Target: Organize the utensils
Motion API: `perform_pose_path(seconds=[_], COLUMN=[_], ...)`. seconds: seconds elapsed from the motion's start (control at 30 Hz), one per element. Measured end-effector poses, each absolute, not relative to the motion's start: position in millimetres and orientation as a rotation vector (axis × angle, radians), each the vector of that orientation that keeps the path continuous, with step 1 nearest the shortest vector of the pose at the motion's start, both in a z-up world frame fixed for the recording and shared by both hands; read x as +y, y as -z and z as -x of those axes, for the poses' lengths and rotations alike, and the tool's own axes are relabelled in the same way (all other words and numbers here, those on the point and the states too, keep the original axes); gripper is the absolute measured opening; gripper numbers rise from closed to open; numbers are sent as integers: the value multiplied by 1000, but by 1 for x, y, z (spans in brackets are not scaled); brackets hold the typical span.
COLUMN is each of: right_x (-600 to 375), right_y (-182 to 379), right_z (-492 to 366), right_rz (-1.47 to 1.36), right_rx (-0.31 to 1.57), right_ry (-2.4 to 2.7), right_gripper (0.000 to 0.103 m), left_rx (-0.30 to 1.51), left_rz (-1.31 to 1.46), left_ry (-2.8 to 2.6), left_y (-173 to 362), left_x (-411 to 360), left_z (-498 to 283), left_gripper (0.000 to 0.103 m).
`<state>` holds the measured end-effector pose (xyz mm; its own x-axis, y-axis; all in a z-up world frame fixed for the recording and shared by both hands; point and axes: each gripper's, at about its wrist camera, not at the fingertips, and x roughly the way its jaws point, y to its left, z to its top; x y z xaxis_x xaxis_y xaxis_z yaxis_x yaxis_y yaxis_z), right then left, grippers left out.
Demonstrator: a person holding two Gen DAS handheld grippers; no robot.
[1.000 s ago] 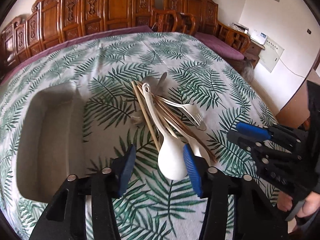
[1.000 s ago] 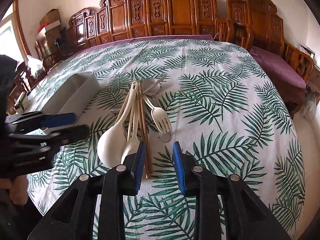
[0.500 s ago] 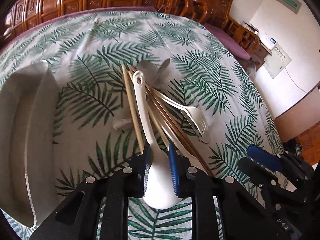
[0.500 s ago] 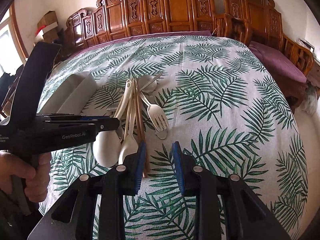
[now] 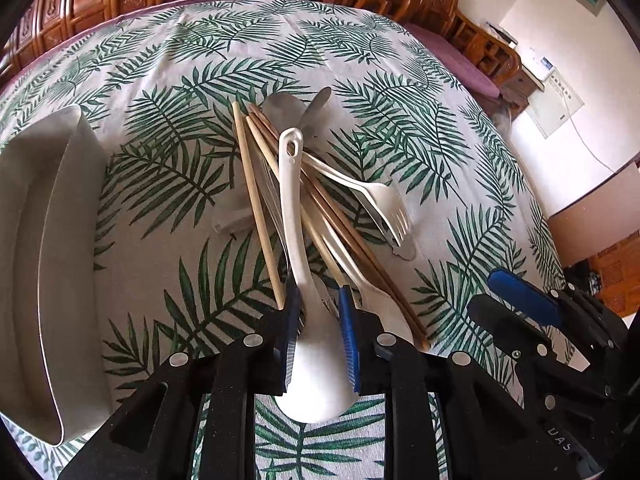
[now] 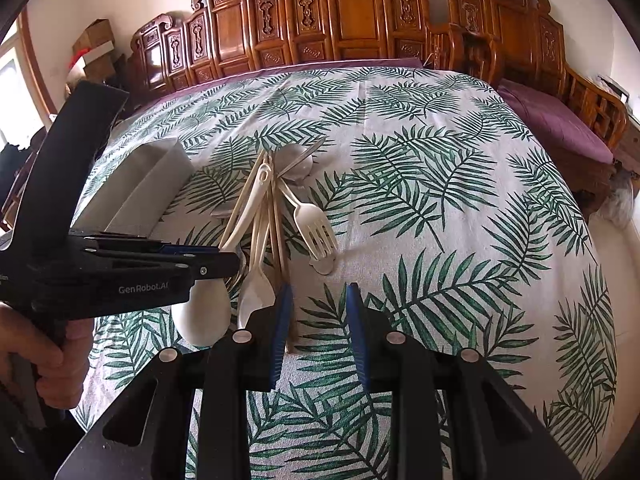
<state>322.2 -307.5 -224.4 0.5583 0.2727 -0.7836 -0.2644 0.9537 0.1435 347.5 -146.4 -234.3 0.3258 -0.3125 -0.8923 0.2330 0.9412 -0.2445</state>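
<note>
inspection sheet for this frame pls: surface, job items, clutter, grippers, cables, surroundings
Surface: table under a palm-leaf cloth.
Job's things: white ladle, white fork, chopsticks and metal spoon in one crossed pile; grey tray beside it.
Clutter: nothing seen.
Grippers: left gripper shut on the ladle near its bowl; right gripper open, holding nothing.
Cables: white wire on the wall.
Surroundings: carved wooden chairs.
</note>
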Motion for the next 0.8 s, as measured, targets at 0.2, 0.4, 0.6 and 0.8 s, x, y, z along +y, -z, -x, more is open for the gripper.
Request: perform_pose_path(seconds=[0.2, 0.4, 0.6, 0.8], right_x=[-304, -306, -296, -274], right_y=[226, 226, 226, 224], right_z=[-323, -328, -345, -371], right_rz=[-3, -2, 7, 77], right_rx=[929, 930, 927, 929], right_ry=[-324, -324, -325, -326], right_gripper=[30, 30, 30, 30], left_rx=[1123, 1078, 1034, 1008], left_rz=[57, 61, 82, 76], left_ry=[394, 403, 398, 376], left_y=[218, 197, 172, 156], left_x=[-148, -139, -119, -102], left_z=[-334, -325, -323, -321], left_gripper=[5, 2, 2, 3])
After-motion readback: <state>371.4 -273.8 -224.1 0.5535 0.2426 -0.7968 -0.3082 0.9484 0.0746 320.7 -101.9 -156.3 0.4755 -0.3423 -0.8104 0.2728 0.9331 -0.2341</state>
